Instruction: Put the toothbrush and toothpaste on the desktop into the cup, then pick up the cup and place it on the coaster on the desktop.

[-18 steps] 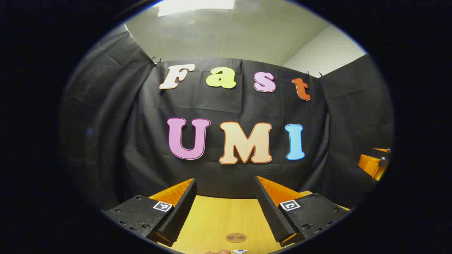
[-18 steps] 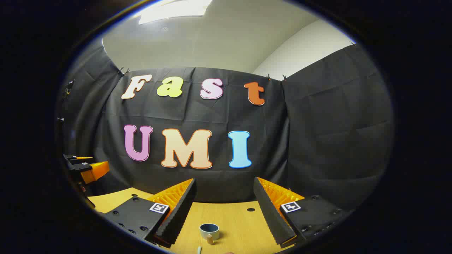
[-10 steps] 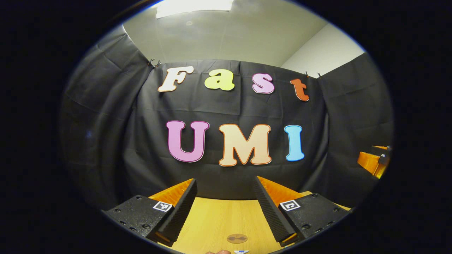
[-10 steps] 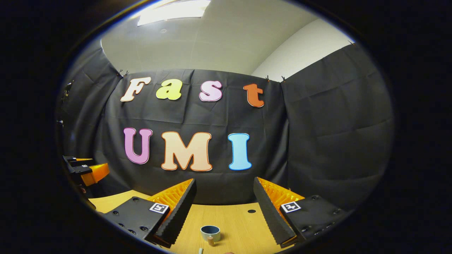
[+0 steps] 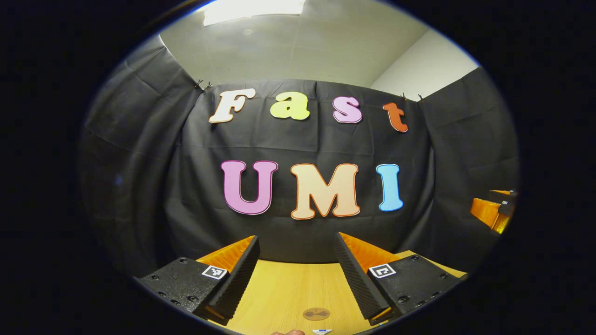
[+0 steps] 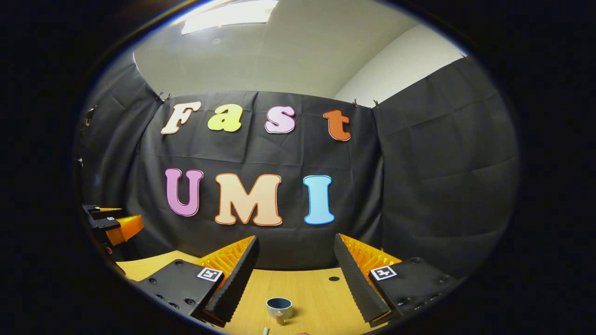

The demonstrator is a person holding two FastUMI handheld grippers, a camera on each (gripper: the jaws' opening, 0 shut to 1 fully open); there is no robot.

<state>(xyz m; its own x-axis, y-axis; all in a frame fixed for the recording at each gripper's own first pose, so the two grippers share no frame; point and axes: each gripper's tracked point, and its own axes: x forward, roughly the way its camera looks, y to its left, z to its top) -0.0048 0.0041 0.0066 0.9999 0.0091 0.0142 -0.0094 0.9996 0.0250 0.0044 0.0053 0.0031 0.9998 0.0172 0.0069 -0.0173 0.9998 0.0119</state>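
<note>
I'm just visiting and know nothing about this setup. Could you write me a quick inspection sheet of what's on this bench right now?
Surface: wooden desktop, one small dark hole.
Job's things: cup upright with a stubby handle; round coaster flat; toothbrush and toothpaste not made out.
Clutter: nothing seen.
Grippers: left gripper open, holding nothing; right gripper open, above the desktop with the cup ahead.
Cables: nothing seen.
Surroundings: black cloth wall, pale ceiling.

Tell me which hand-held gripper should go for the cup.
Right, probably. The right hand-held gripper is open with the cup standing on the desktop just ahead between its fingers; the left hand-held gripper faces the coaster instead.
</note>
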